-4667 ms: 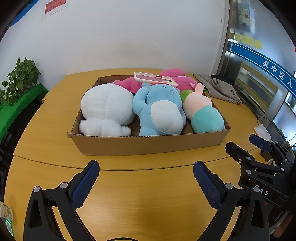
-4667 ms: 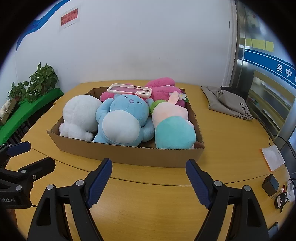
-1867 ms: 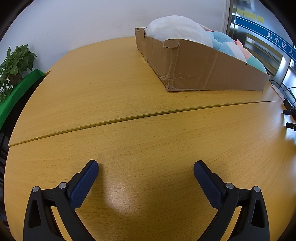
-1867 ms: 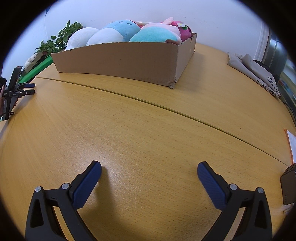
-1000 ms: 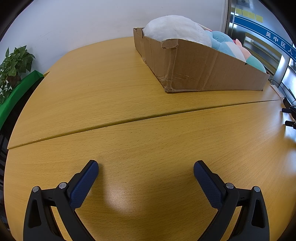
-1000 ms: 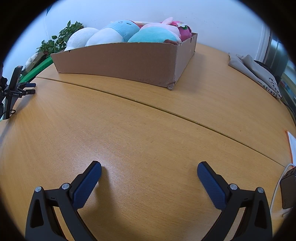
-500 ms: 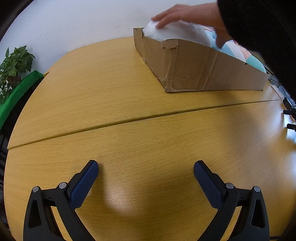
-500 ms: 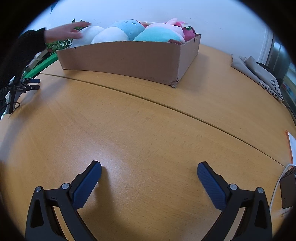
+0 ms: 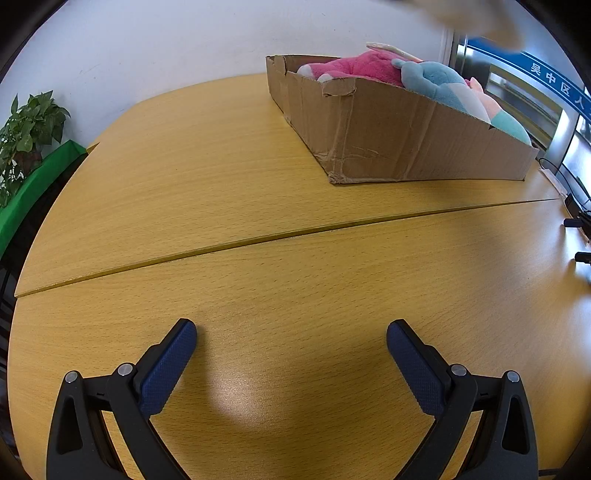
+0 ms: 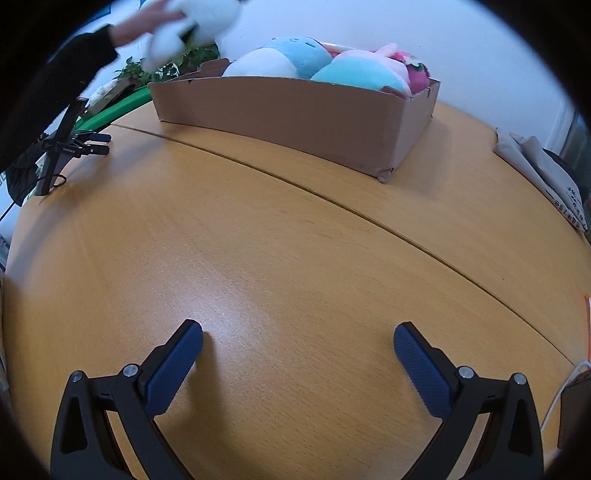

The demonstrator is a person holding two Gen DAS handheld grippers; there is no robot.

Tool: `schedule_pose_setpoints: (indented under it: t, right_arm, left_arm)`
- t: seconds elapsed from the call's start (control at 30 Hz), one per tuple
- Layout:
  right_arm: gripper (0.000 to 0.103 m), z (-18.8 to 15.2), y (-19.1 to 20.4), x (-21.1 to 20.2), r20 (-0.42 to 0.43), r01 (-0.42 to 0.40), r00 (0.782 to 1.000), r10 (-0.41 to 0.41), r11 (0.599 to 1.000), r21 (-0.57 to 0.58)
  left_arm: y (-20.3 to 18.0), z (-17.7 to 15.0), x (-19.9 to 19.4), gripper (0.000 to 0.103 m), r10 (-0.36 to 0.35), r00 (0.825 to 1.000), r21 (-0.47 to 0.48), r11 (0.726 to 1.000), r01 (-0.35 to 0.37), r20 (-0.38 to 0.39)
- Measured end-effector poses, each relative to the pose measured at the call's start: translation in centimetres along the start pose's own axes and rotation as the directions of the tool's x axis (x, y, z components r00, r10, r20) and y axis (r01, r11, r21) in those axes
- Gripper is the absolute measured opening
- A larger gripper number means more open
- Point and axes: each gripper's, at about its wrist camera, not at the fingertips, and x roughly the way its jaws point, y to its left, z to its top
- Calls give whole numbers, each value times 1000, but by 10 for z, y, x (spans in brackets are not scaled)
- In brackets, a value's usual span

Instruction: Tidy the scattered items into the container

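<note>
Grippers are both lying low over the wooden table (image 9: 229, 177), left gripper (image 9: 291, 345) and right gripper (image 10: 297, 349) each spread wide and grasping nothing, well short of the cardboard box (image 10: 295, 107). A bare hand (image 10: 147, 22) is holding the white plush toy (image 10: 192, 26) in the air above the box's left end, while the blue plush (image 10: 291, 55) and pink plush (image 9: 354, 66) are sitting inside. Plush is looking light, soft and compressible, so pinching a bulging body fold or limb should probably hold better than the rounded, slippery-furred crown.

Matt creased cardboard box (image 9: 399, 140) on a smooth, glossy wood-grain table (image 9: 258, 206).
</note>
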Motion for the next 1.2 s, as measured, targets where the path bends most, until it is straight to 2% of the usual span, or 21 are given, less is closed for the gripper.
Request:
schedule_pose_setpoints:
  t: [1.2]
  right_arm:
    - [103,-2,2,-1,1,-1,1000,1,1000,-5]
  left_arm:
    - [0,-2,0,103,7,1000,-10,1000,-7,1]
